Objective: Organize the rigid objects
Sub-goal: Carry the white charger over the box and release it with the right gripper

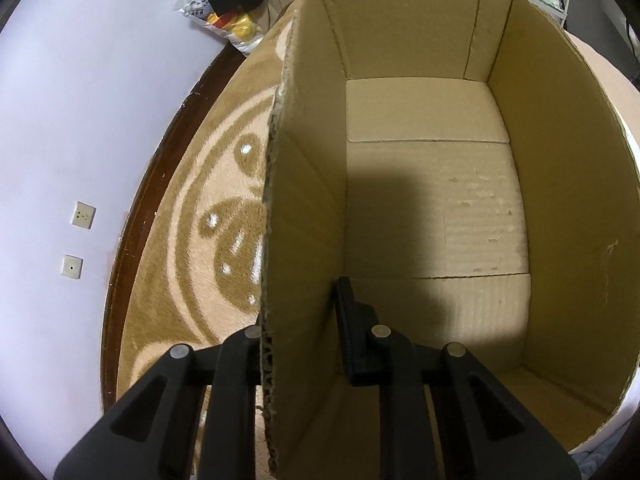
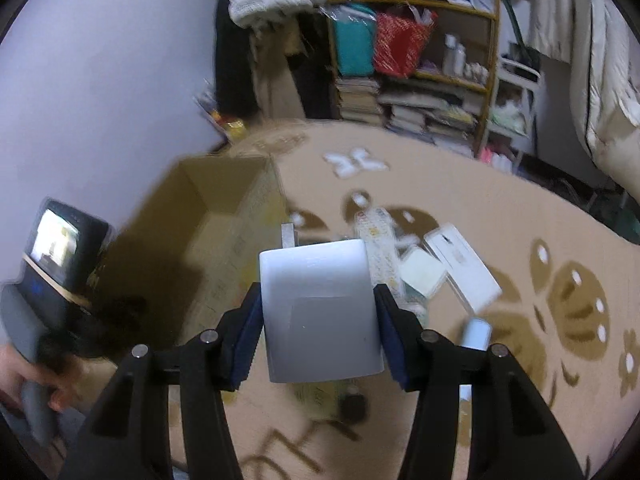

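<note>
The left gripper is clamped on the left wall of the cardboard box, which stands on the carpet. The right gripper squeezes a white box above the carpet.

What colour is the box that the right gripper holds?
Plain white or light grey box; the right wrist view shows it best.

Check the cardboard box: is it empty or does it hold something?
Empty. The left wrist view looks down into the cardboard box and shows only its bare floor and a shadow.
</note>
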`<state>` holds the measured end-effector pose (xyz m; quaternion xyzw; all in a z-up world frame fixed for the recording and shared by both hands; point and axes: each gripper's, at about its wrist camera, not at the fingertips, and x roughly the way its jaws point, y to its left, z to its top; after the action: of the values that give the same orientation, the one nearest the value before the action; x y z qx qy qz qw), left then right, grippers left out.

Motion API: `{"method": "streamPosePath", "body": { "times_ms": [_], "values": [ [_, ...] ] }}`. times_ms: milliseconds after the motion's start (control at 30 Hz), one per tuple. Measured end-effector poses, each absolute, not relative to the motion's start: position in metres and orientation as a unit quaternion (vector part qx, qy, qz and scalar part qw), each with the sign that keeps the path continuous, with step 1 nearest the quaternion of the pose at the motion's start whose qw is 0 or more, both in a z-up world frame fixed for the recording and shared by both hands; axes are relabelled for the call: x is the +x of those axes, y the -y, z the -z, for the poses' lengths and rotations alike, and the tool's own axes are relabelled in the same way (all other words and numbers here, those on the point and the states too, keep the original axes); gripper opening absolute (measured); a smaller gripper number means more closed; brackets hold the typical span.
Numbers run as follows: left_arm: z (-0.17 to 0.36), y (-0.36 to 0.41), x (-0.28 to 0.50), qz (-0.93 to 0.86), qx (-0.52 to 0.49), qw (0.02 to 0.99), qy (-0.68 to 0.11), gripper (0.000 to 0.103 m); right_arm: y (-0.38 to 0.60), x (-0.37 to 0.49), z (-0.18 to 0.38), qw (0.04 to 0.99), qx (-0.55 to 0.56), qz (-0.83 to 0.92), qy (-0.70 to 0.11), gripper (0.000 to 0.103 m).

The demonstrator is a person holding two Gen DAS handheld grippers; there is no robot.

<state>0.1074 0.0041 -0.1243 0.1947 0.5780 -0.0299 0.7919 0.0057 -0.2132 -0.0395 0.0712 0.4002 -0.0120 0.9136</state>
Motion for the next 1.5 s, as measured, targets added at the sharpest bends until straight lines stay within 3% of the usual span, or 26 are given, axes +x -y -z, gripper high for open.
{"method": "streamPosePath", "body": {
  "times_ms": [267, 967, 1100, 1200, 1333, 1500],
  "values": [
    [0.123, -0.007, 0.108, 0.033, 0.190, 0.791, -0.580, 0.018, 0.167, 0.036, 0.017, 0.926, 0.070, -0.033, -0.369, 0.057],
    [0.126, -0.017, 0.110, 0.049, 0.159, 0.793, -0.586, 0.014, 0.141, 0.059, 0.049, 0.912, 0.102, -0.027, -0.397, 0.057],
    [0.127, -0.020, 0.112, 0.052, 0.150, 0.792, -0.590, 0.014, 0.139, 0.051, 0.036, 0.926, 0.090, -0.012, -0.365, 0.058],
    [0.124, -0.020, 0.111, 0.064, 0.138, 0.791, -0.592, 0.011, 0.145, 0.049, 0.027, 0.929, 0.089, -0.001, -0.358, 0.066],
    [0.123, -0.020, 0.111, 0.061, 0.144, 0.794, -0.587, 0.011, 0.160, 0.044, 0.024, 0.930, 0.083, 0.025, -0.358, 0.092],
    [0.120, -0.019, 0.111, 0.060, 0.145, 0.798, -0.582, 0.011, 0.181, 0.034, 0.044, 0.919, 0.089, 0.048, -0.381, 0.093]
  ]
}}
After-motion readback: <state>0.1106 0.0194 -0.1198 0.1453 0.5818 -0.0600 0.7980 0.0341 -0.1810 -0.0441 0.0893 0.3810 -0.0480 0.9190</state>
